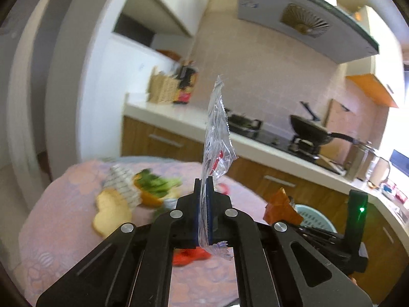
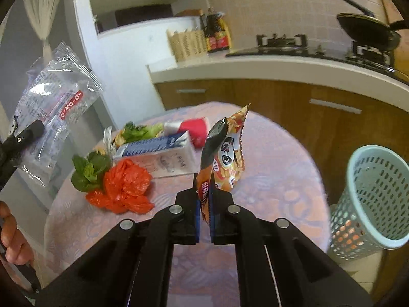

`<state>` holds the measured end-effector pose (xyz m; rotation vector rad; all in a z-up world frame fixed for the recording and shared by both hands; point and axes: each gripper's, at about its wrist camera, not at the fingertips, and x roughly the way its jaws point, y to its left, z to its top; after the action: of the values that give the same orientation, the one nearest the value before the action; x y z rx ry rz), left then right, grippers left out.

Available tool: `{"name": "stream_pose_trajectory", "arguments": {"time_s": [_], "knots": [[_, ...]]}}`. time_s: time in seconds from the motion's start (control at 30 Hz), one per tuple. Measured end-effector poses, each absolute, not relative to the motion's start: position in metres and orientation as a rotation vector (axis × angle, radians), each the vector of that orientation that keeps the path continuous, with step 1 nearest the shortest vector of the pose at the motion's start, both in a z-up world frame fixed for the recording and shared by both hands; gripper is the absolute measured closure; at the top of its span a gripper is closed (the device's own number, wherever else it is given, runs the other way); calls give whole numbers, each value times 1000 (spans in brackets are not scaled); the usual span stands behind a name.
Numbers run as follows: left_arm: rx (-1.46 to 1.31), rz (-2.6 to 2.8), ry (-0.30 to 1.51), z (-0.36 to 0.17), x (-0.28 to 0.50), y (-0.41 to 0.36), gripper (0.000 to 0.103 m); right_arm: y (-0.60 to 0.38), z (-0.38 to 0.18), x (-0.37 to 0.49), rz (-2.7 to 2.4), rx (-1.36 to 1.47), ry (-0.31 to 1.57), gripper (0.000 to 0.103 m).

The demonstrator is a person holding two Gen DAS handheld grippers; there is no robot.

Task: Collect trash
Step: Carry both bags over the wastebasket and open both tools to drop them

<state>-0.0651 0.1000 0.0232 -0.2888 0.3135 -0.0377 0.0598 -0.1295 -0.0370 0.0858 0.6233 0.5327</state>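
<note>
My left gripper (image 1: pixel 203 183) is shut on a clear plastic wrapper (image 1: pixel 216 133), held upright above the round table (image 1: pixel 64 220); the wrapper also shows at the left of the right wrist view (image 2: pixel 55 107). My right gripper (image 2: pixel 203 179) is shut on an orange snack bag with a panda print (image 2: pixel 226 151), above the table; the bag shows in the left wrist view (image 1: pixel 280 207). A light blue mesh waste basket (image 2: pixel 370 199) stands on the floor to the right of the table.
On the table lie a crumpled red plastic bag (image 2: pixel 125 186), green leaves (image 2: pixel 87 171), a blue and white carton (image 2: pixel 163 153), a red and white cup (image 2: pixel 191 129) and bread slices (image 1: pixel 112 212). A kitchen counter (image 2: pixel 268 66) with a stove runs behind.
</note>
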Motion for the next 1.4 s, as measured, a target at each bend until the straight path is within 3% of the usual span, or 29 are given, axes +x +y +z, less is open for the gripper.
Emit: {"name": "stream_pose_trajectory", "arguments": {"time_s": [0.33,0.57,0.77,1.03,1.27,1.4], "knots": [[-165,-219,337,54,-35,10,102,-234,-9,65,328,157,542,99],[-93,-350,450,55,16,-63,102,-307,-16,84,164,207,571,99],[-1,-436,606,38,72,-138,102,-365,-35,115,59,246,635,99],[56,-503,827,-12,140,-226,102,-426,-93,158,-8,324,870,99],[148,-499,903,-47,174,-280,102,-438,-133,172,-3,320,995,99],[160,-500,917,-54,186,-296,102,-445,-142,169,7,328,1010,93]]}}
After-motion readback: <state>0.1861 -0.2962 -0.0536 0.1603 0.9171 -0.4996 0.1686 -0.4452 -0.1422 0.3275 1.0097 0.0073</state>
